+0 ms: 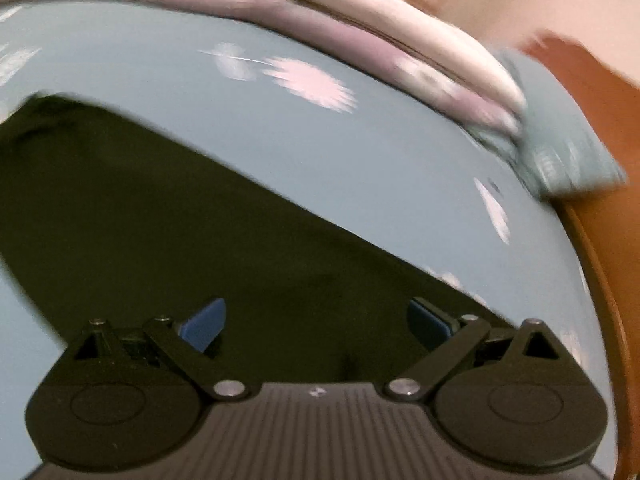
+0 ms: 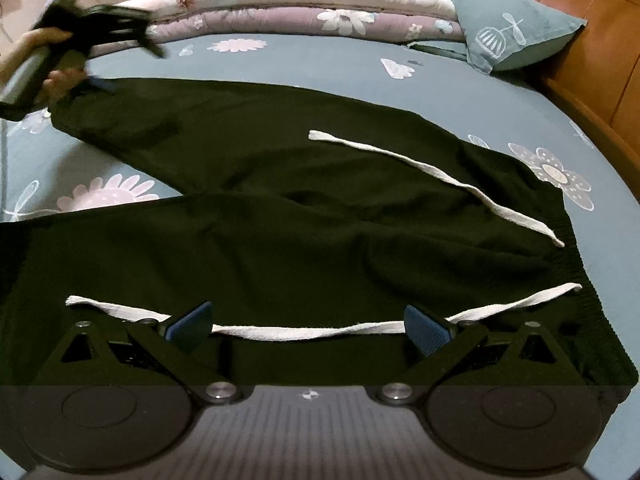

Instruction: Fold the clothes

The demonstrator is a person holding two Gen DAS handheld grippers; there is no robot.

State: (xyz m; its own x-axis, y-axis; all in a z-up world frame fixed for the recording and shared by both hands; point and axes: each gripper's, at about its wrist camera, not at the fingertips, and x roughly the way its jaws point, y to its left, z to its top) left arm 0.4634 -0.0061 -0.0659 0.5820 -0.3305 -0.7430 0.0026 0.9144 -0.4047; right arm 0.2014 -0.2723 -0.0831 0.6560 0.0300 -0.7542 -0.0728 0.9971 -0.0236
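1. Dark trousers [image 2: 304, 208] lie spread across the bed [image 2: 320, 64], waistband toward the bed's right edge, legs toward the left edge.
2. My right gripper [image 2: 308, 322] is spread wide, empty, straddling the near drawstring [image 2: 296, 330].
3. My left gripper [image 1: 316, 320] is also spread, empty, over a trouser leg; that view is blurred.
4. Risk: closing now pinches only the drawstring, not fabric.
5. Risk: the loose far drawstring [image 2: 440, 178] gets trapped in the fold.
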